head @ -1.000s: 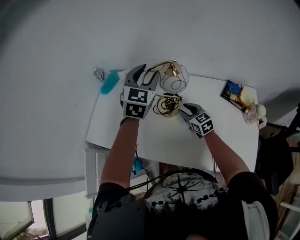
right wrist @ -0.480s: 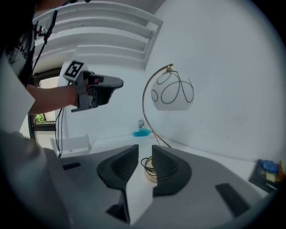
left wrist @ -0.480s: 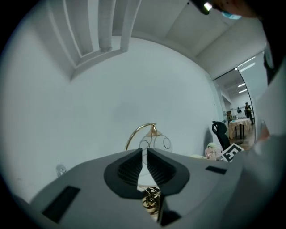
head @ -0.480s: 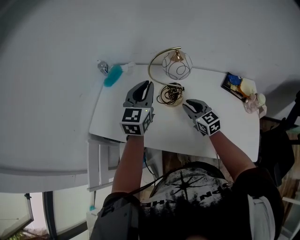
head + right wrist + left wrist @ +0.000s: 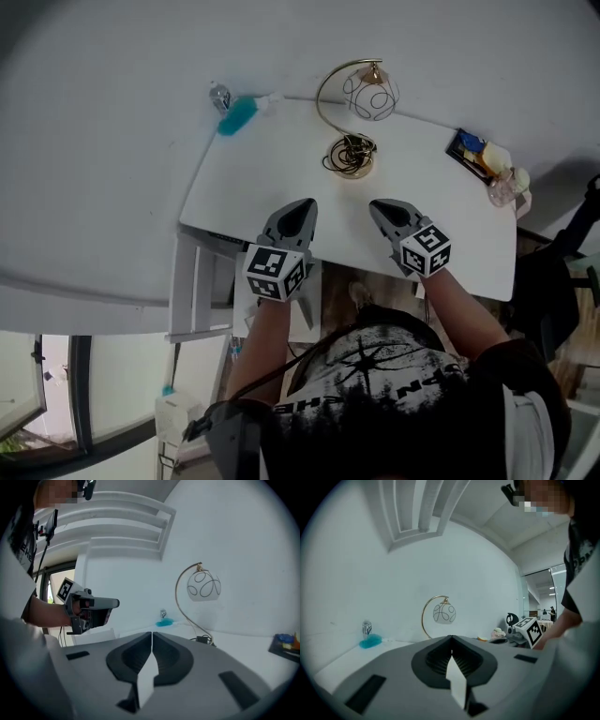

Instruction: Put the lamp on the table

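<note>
The lamp (image 5: 369,96) is seen standing upright at the far edge of the white table (image 5: 450,220), close against the wall (image 5: 131,131), with its gold arm curved over the glass globe and its dark cord (image 5: 345,152) coiled on the base. The left gripper (image 5: 302,208) and the right gripper (image 5: 382,208) are held side by side over the table's near edge, well apart from the lamp; the jaws of each have just been closing and are pressed together with nothing caught between them. A teal object (image 5: 236,116) is found at the far left corner, and a dark tray (image 5: 469,155) at the far right corner.
</note>
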A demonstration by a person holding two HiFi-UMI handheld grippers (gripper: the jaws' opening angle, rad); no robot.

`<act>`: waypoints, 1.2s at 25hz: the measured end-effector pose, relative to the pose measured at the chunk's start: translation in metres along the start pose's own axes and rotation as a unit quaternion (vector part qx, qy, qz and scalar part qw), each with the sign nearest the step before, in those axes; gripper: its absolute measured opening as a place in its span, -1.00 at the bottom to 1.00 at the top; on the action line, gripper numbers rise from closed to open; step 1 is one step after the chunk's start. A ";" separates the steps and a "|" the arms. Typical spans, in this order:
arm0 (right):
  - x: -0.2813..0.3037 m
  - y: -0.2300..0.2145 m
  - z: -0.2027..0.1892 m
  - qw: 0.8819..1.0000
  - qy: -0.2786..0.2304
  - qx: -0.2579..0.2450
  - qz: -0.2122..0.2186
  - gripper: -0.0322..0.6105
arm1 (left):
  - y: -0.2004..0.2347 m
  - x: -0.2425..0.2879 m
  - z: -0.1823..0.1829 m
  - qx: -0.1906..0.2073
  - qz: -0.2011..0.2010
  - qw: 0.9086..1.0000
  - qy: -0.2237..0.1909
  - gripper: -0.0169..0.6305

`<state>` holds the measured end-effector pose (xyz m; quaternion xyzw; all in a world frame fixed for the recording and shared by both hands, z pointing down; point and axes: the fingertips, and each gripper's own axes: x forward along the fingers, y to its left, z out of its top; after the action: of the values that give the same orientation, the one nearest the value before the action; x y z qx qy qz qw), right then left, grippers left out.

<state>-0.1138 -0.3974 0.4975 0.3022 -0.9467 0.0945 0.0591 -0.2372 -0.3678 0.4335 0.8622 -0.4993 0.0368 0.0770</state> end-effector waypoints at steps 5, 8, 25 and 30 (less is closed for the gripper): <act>-0.022 0.056 -0.004 1.000 -0.005 -0.004 0.026 -0.84 | -0.013 -0.049 -0.020 -0.002 0.000 1.000 0.018 -0.90; -0.031 0.084 -0.007 0.999 -0.006 -0.010 0.039 -0.84 | -0.020 -0.077 -0.027 -0.002 0.003 1.000 0.021 -0.90; -0.046 0.180 0.004 0.993 -0.009 -0.077 0.085 -0.84 | -0.049 -0.152 -0.032 -0.003 -0.006 1.000 0.016 -0.91; -0.051 0.185 -0.004 0.993 -0.004 -0.075 0.087 -0.84 | -0.057 -0.157 -0.031 0.005 -0.007 1.000 0.016 -0.91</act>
<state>-0.1799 -0.2201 0.4658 0.2138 -0.9741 0.0265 0.0695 -0.2660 -0.2005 0.4365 0.8652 -0.4920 0.0530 0.0807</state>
